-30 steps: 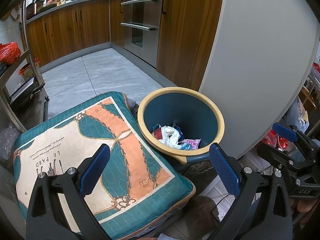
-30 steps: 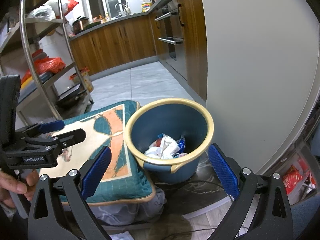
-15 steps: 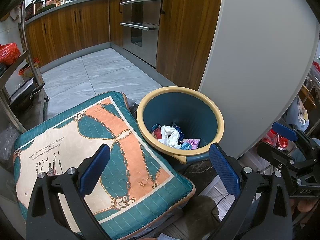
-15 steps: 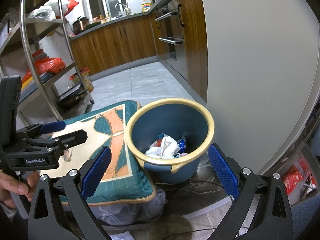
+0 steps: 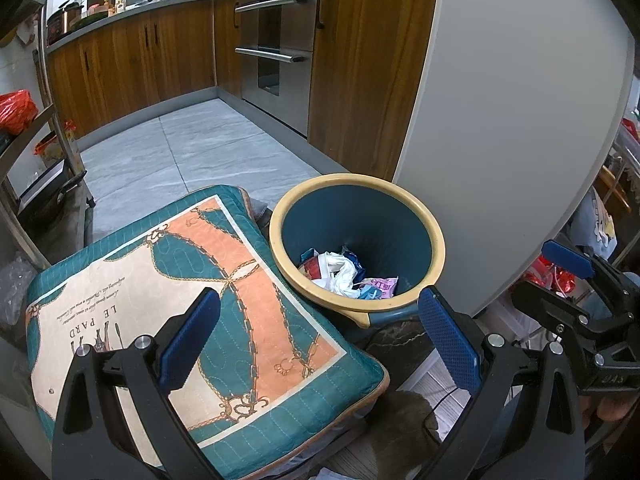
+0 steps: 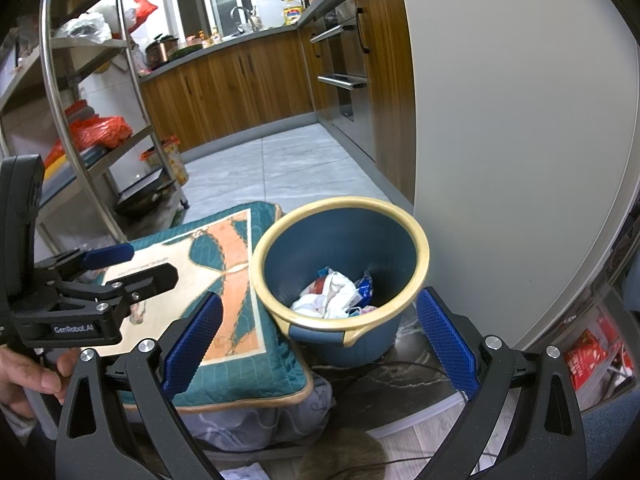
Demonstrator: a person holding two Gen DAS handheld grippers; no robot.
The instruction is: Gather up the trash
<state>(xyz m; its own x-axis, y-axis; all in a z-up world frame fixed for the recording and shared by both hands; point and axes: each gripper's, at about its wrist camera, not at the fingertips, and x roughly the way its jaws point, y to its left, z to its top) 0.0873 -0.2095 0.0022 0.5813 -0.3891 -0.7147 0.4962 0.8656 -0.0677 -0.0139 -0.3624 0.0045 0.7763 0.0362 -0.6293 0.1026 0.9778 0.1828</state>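
I held left gripper (image 5: 318, 338) and right gripper (image 6: 316, 334) spread, empty | trash (image 5: 344, 274) lay inside blue bin (image 5: 438, 240) beside cushion (image 5: 120, 280) | I judged: scan for strays, approach low.

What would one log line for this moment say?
left gripper: open, empty | right gripper: open, empty | bin: holds trash | cushion: bare

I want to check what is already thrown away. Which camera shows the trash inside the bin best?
The left wrist view: it looks down into the bin, showing the white wad, a pink wrapper and blue scraps. In the right wrist view, the near rim hides the pink wrapper and part of the pile.
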